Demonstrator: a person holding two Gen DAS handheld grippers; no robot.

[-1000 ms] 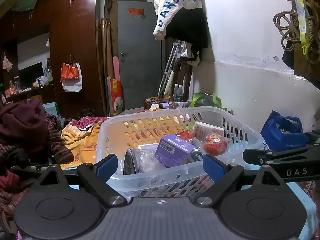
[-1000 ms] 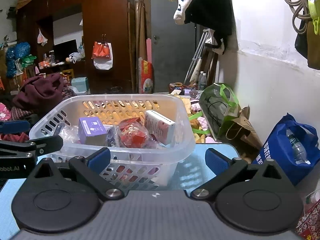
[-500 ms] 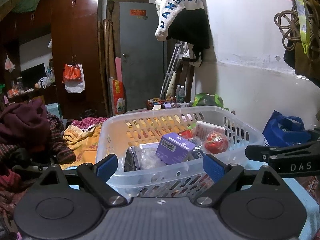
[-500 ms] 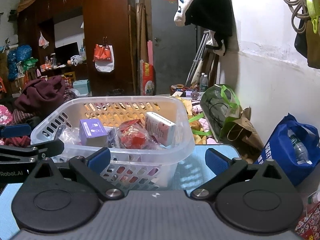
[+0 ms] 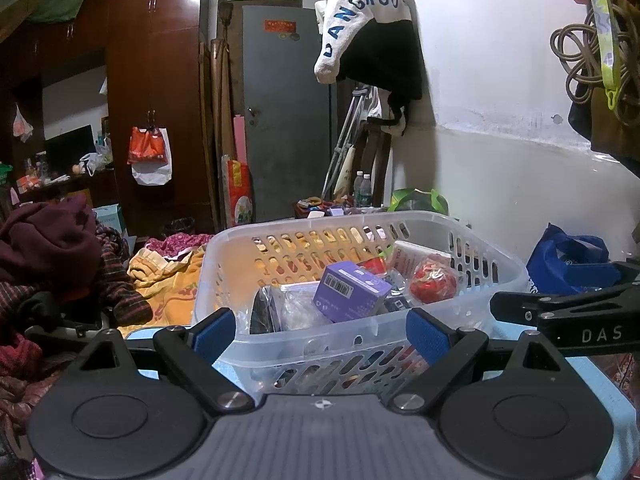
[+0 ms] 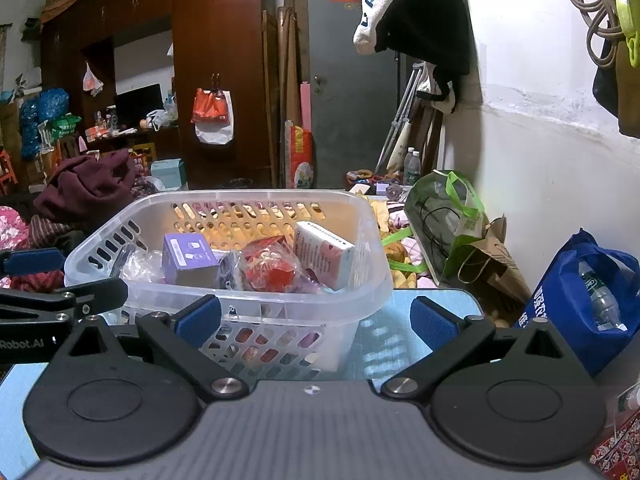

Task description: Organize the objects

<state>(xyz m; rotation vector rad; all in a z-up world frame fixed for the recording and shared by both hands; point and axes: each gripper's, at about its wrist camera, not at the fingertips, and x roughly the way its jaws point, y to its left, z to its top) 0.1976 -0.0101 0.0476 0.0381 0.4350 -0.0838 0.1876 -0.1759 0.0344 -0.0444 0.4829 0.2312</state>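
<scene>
A translucent white plastic basket with slotted walls [image 5: 400, 322] [image 6: 352, 280] sits at the centre of both views on a light blue desk [image 6: 384, 340]. Inside it, a purple cardboard box with a barcode label [image 5: 352, 296] [image 6: 188, 260] lies left of centre, touching a crumpled clear plastic bag [image 5: 294, 308] at its left. To the right of the box is a round red item wrapped in clear film [image 5: 434, 284] [image 6: 272, 268], and behind that a white and pink carton [image 6: 322, 254] leans tilted against the right wall of the basket.

The left gripper [image 5: 320, 334] has its blue-padded fingers [image 5: 214, 334] spread wide and empty, just in front of the basket's near rim. The right gripper [image 6: 316, 320] is likewise wide apart and holds nothing, its left finger before the basket and its right over the bare desk.

At the right edge of the right wrist view, a blue fabric bag [image 6: 568, 300] holds a clear plastic water bottle [image 6: 600, 300]. Left of it stand a brown paper bag [image 6: 492, 268] and a green-handled mesh bag [image 6: 444, 208].
</scene>
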